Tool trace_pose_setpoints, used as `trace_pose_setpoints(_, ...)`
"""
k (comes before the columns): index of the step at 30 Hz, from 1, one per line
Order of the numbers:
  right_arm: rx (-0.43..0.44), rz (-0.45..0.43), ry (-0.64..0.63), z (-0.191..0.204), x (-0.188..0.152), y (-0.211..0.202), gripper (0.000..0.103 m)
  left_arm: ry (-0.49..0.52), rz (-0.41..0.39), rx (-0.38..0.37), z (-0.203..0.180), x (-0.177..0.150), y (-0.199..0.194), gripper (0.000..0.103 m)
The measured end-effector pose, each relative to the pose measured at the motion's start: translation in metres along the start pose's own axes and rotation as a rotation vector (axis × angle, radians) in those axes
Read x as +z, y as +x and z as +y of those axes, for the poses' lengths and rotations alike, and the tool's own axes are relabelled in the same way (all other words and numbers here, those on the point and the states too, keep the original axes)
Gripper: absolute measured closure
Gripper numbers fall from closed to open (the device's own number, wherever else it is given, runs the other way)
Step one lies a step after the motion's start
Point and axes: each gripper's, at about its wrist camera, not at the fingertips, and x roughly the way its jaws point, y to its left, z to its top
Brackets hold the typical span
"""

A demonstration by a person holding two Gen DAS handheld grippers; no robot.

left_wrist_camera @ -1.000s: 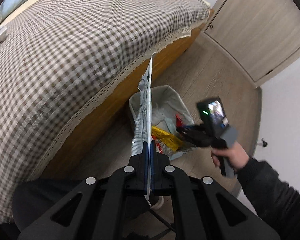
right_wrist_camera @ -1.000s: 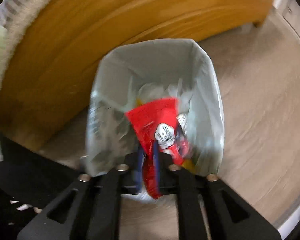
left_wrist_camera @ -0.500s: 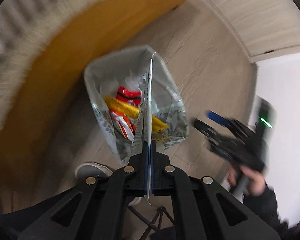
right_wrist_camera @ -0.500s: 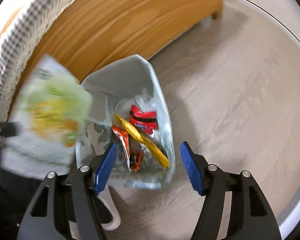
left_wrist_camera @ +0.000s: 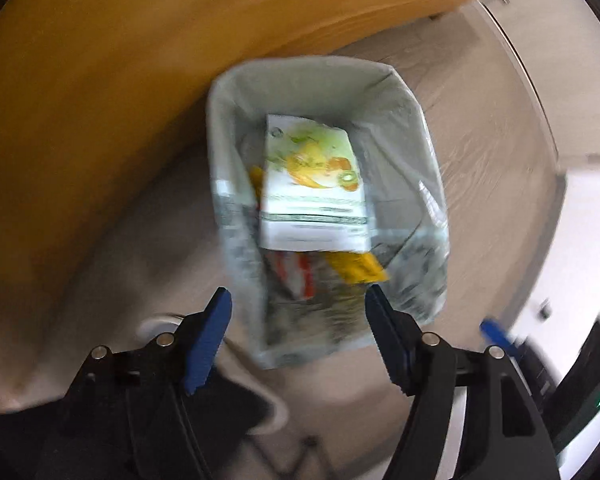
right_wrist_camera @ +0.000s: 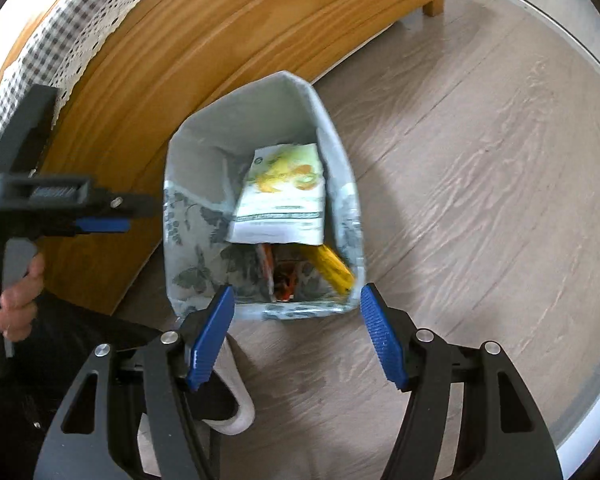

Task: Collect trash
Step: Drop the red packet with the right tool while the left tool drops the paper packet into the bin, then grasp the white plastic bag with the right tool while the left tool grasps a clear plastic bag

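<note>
A grey fabric trash bin (left_wrist_camera: 420,140) (right_wrist_camera: 204,216) stands on the floor beside the bed. A white and green snack packet (left_wrist_camera: 314,184) (right_wrist_camera: 284,196) lies loose on top of a yellow wrapper (left_wrist_camera: 356,270) (right_wrist_camera: 332,266) and a red wrapper (left_wrist_camera: 300,276) (right_wrist_camera: 284,278) inside it. My left gripper (left_wrist_camera: 298,340) hangs above the bin, its jaws opening and nothing between them. It also shows at the left edge of the right wrist view, left gripper (right_wrist_camera: 100,216). My right gripper (right_wrist_camera: 296,340) stands open and empty over the bin's near edge.
The wooden bed frame (right_wrist_camera: 220,60) with a checked cover (right_wrist_camera: 60,32) runs along the far left. Pale wood floor (right_wrist_camera: 480,200) lies to the right of the bin. A white shoe (right_wrist_camera: 236,400) shows just below the bin. A hand (right_wrist_camera: 16,304) holds the left gripper's handle.
The left gripper came down over the bin, opened and let the white and green packet drop in. The right gripper released the red wrapper into the bin, opened and drew back.
</note>
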Motion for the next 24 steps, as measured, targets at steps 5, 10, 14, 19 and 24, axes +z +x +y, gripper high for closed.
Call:
trace_pose_setpoints(5, 0.0, -0.002, -0.025, 0.017, 0.008, -0.003, 0.04, 0.131, -0.084, 0.064, 0.008, -0.008, -0.037, 0.036)
trace_pose_setpoints(10, -0.044, -0.014, -0.07, 0.032, 0.016, -0.018, 0.04, 0.148, -0.173, 0.048, 0.017, -0.01, -0.074, 0.036)
trace_pose_setpoints(14, -0.084, -0.044, -0.112, 0.05, 0.026, -0.04, 0.04, 0.189, -0.28, 0.02, 0.019, -0.016, -0.115, 0.036)
trace_pose_setpoints(19, -0.132, -0.131, -0.212, 0.09, 0.044, -0.082, 0.04, 0.203, -0.466, -0.004, 0.037, -0.053, -0.196, 0.036)
trace_pose_setpoints(24, -0.131, -0.252, -0.335, 0.157, 0.059, -0.129, 0.04, 0.166, -0.67, 0.035, 0.088, -0.111, -0.269, 0.036)
